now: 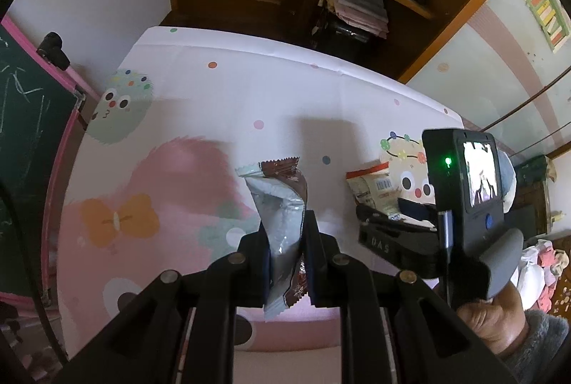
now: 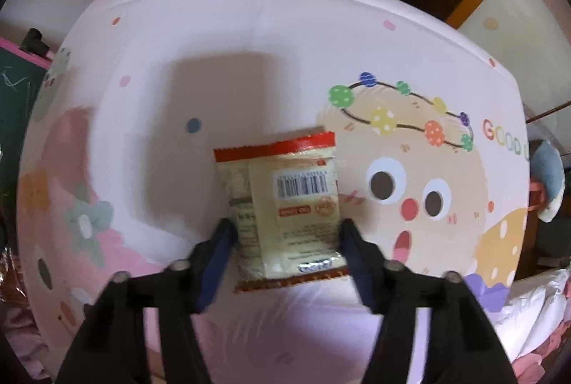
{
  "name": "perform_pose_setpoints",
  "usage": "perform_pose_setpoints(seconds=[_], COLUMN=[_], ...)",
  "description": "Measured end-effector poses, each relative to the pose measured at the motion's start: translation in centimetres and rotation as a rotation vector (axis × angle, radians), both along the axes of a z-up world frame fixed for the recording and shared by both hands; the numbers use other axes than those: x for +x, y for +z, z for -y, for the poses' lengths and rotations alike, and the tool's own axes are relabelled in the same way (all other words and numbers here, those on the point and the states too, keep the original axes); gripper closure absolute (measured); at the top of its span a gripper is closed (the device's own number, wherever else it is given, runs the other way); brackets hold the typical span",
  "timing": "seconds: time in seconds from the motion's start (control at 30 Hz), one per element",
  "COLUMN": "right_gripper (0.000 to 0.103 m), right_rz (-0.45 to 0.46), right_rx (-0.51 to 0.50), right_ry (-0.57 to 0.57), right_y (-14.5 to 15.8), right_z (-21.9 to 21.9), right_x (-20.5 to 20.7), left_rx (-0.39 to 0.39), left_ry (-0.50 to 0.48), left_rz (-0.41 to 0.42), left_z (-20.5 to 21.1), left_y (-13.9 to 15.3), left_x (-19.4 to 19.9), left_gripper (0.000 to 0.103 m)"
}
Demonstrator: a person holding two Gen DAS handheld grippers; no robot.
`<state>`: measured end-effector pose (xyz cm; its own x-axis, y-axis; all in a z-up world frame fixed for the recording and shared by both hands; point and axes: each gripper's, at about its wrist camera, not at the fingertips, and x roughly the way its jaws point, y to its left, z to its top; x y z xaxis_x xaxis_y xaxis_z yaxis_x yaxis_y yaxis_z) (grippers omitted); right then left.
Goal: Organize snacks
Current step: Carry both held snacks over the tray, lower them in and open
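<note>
While sorting proceeds | left tool (image 1: pixel 285 252) pinches brown-and-silver snack packet (image 1: pixel 282 216), lifted above counter (image 1: pixel 200 87) for moving | right tool (image 2: pixel 285 252) spread around red-edged snack packet (image 2: pixel 285 202) lying flat, likely next grasp

Two snack packets (image 1: pixel 282 223) sit pressed together between the left gripper (image 1: pixel 285 252) fingers, above the table (image 1: pixel 249 91); to their right a third packet (image 2: pixel 285 205) lies on the table between the right gripper (image 2: pixel 287 252) fingers
</note>
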<state>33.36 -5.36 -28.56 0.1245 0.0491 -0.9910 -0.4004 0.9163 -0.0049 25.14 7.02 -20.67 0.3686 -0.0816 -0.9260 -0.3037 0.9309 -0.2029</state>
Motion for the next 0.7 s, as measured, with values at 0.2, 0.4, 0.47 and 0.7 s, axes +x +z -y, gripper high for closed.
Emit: perform_pose_setpoints(seconds=[0.2,0.4,0.47,0.7], right_gripper=[0.058,0.057,0.057,0.057], right_rz=[0.002,0.068,0.093,0.222], right_rx=[0.053,0.17,0.179,0.247], right_ry=[-0.02,-0.009,0.005,0.069], right_y=[3.3,12.0,14.4,23.4], right_z=[1.0,4.6,5.8,10.3], right_x=[-1.1,-4.1,-6.2,-16.0], left_rx=[0.017,0.036,0.048,0.092], left_ry=[-0.02,-0.07,-0.095,-0.185], left_rz=[0.04,0.116,0.14,0.218], left_z=[0.6,2.6,3.5,6.7], left_y=[2.8,7.9,9.8,15.3], left_x=[-2.0,-4.6,-5.9,-12.1], left_gripper=[0.09,0.09,0.09,0.09])
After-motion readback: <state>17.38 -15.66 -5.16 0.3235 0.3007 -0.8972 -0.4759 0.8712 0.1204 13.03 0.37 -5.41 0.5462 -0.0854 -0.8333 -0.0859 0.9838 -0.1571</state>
